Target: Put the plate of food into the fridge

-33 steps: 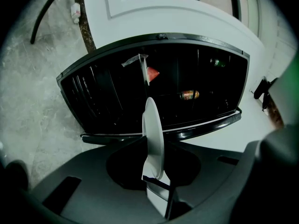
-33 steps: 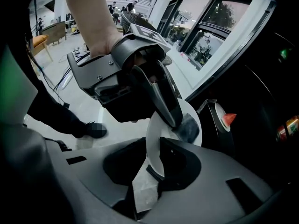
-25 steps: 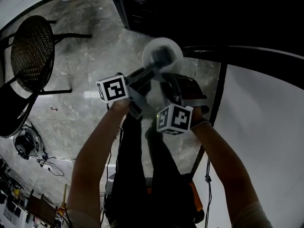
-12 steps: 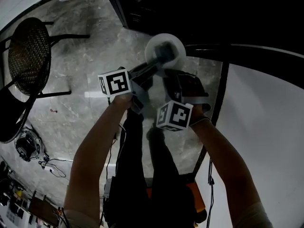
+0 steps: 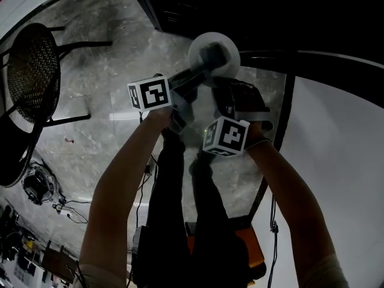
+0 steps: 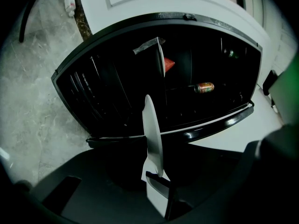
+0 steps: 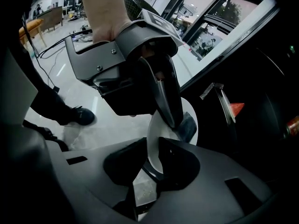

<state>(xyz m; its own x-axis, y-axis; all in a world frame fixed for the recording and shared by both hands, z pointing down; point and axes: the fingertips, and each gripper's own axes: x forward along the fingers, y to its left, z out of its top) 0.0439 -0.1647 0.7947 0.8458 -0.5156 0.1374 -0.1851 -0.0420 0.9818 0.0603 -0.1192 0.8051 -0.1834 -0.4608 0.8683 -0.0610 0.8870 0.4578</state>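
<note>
Left gripper view: left tool [image 6: 157,186] pinches plate [image 6: 151,129] edge.

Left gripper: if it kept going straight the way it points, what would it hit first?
The left gripper grips the plate; past it, the line runs into the open fridge. Which shelf or wall in that dark interior comes first is unclear.
</note>
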